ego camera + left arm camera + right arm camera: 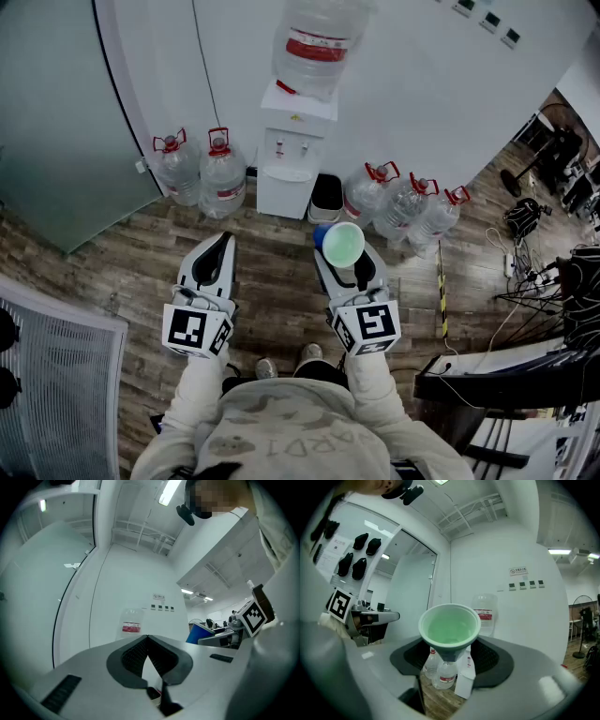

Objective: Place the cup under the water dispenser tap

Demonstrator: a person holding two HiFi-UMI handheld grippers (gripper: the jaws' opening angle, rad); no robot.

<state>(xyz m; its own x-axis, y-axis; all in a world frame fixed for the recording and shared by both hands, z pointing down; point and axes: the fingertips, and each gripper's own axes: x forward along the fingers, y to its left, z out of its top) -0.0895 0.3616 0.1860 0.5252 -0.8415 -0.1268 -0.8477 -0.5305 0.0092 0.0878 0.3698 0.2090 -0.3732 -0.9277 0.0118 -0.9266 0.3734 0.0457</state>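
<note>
Held level side by side, right tool (349,268) clamps the green cup (342,243); left tool (222,242) is closed.

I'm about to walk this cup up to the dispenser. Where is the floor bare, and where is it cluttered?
Bare wood floor runs from the cup straight to the water dispenser. Crowded: two jugs at its left, a black bin and three jugs on its right, cables farther right.
</note>
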